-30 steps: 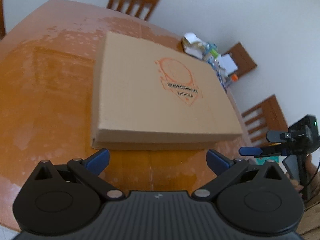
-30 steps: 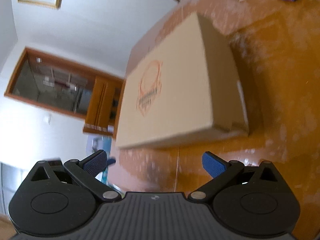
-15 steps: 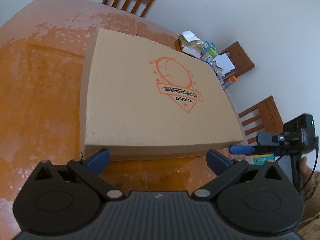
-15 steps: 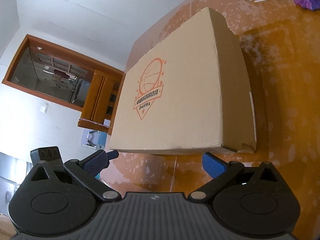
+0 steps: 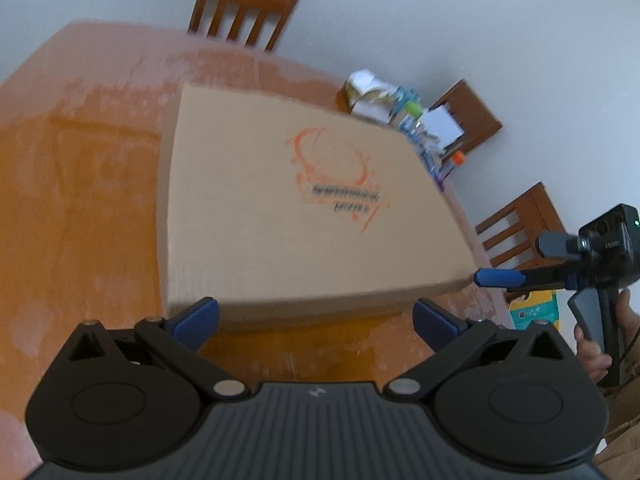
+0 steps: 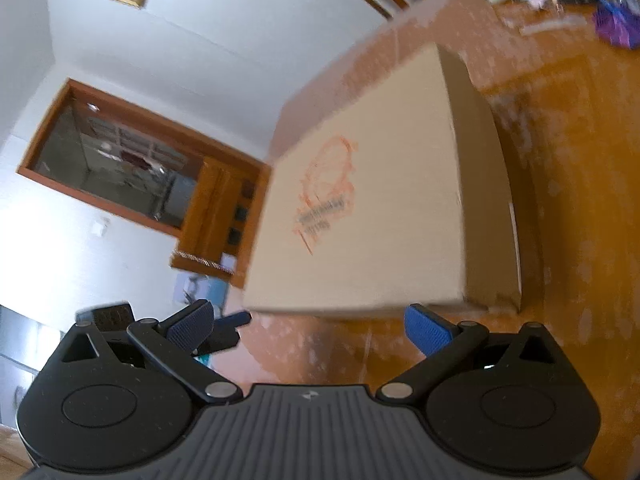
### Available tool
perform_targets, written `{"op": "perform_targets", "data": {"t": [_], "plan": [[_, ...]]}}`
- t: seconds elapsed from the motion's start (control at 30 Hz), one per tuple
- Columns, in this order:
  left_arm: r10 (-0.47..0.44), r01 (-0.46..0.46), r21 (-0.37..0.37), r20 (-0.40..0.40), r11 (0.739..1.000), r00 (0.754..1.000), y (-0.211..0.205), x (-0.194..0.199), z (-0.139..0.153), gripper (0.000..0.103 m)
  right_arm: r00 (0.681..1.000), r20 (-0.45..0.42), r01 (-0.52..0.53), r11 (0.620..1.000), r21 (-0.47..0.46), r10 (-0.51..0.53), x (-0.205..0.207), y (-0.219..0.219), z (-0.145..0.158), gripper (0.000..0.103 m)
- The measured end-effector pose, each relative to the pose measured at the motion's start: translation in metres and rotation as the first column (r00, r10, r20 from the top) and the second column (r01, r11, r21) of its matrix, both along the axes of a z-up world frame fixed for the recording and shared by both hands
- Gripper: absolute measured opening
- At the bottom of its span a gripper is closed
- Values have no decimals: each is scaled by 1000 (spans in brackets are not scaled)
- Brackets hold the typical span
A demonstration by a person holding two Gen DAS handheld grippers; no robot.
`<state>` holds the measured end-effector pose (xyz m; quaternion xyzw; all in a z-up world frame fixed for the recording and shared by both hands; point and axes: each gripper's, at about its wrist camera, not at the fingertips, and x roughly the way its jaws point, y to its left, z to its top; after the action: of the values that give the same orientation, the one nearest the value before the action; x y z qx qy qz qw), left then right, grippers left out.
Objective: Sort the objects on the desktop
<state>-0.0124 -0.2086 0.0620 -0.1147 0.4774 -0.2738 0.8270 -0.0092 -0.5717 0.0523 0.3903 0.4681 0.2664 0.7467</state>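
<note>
Left gripper (image 5: pixel 316 316) has jaws spread wide, nothing between them; it hangs over the near-left corner of the flat cardboard box (image 5: pixel 304 208), left fingertip (image 5: pixel 198 316) overlapping the box's near edge in view, contact can't be judged; both views blurred. Box lies flat mid-table (image 5: pixel 80 200), lid closed, orange logo up. My read: step in hand is squaring up on the box's near edge, probably to open or shift it before sorting the clutter (image 5: pixel 404 116) heaped at the far right end of the table. To do it well: keep both sets of jaws wide; bring both tools to one height; take the near edge at two spaced points so the lid doesn't twist; steady first, since blur hides the edge. Right gripper (image 6: pixel 308 324) likewise has jaws apart and empty, just short of the near-right corner; person's hand (image 5: pixel 596 344) on its handle.
</note>
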Motion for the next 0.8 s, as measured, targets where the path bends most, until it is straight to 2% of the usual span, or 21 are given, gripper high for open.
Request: {"op": "perform_targets", "data": {"t": [0.17, 0.53, 0.67, 0.8], "plan": [[18, -17, -11, 12, 1000, 1000, -4, 15, -2, 102, 1000, 12, 22, 1000, 0, -22, 11, -5, -6, 103], [-17, 17, 5, 32, 1000, 999, -13, 21, -1, 102, 999, 16, 40, 999, 13, -40, 14, -9, -18, 103], [-3, 3, 7, 26, 1000, 1000, -14, 25, 5, 102, 999, 34, 38, 999, -36, -37, 21, -6, -7, 103], [-10, 6, 38, 95, 999, 995, -17, 40, 19, 102, 995, 98, 42, 996, -79, -34, 39, -8, 12, 103]]}}
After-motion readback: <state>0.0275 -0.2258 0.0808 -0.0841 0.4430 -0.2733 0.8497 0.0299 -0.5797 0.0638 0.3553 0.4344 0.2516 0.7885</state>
